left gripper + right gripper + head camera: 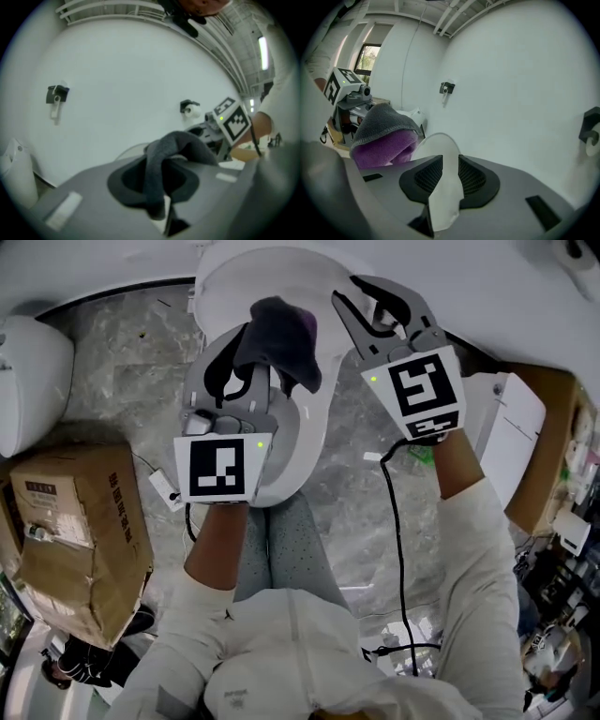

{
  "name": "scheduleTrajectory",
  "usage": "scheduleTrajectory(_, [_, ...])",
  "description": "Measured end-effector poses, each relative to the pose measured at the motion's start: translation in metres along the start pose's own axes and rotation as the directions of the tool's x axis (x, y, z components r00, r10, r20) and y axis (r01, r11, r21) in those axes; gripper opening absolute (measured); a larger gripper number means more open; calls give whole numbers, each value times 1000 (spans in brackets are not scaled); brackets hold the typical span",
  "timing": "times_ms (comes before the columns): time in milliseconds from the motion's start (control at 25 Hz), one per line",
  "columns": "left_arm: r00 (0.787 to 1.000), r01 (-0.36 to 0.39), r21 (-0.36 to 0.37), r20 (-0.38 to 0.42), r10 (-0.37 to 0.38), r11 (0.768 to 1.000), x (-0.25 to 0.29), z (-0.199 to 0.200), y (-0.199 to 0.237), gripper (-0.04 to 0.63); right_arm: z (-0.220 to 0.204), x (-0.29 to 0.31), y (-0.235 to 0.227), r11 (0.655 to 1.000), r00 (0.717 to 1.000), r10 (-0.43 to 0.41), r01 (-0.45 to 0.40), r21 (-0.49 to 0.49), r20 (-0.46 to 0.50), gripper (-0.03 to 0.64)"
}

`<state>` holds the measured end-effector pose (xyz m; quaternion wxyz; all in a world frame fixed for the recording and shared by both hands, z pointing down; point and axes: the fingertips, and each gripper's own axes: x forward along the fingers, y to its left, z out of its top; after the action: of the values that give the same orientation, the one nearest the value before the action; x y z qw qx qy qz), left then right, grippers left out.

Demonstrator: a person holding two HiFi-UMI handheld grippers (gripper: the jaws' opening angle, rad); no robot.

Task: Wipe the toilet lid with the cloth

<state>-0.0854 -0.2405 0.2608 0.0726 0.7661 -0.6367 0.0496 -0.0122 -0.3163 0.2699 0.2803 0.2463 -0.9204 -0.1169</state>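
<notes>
While your left tongs (247, 371) pinch the one grey-and-purple cloth (281, 334) over the single white toilet lid (234, 282), your right tongs (373, 304) stand spread beside it, pinching nothing. One cardboard box (80, 540) sits on the floor at your left.

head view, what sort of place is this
Most likely a bathroom or toilet room: a white oval toilet stands on the grey marble-patterned floor, and a white toilet paper roll on a black holder hangs on the white wall. A brown cardboard box sits alongside.
</notes>
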Motion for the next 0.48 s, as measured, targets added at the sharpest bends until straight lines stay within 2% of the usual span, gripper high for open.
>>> scheduleTrajectory(160, [1000, -21, 3, 10, 21, 1000, 12, 11, 1, 48, -4, 11, -9, 996, 997, 69, -72, -59, -46, 106])
scheduleTrajectory(360, [998, -48, -9, 39, 49, 999, 25, 26, 4, 48, -9, 23, -22, 990, 989, 110, -118, -78, -98, 110])
scheduleTrajectory(480, [997, -57, -9, 49, 57, 998, 28, 30, 0, 48, -20, 33, -25, 982, 973, 165, -178, -69, -161, 115])
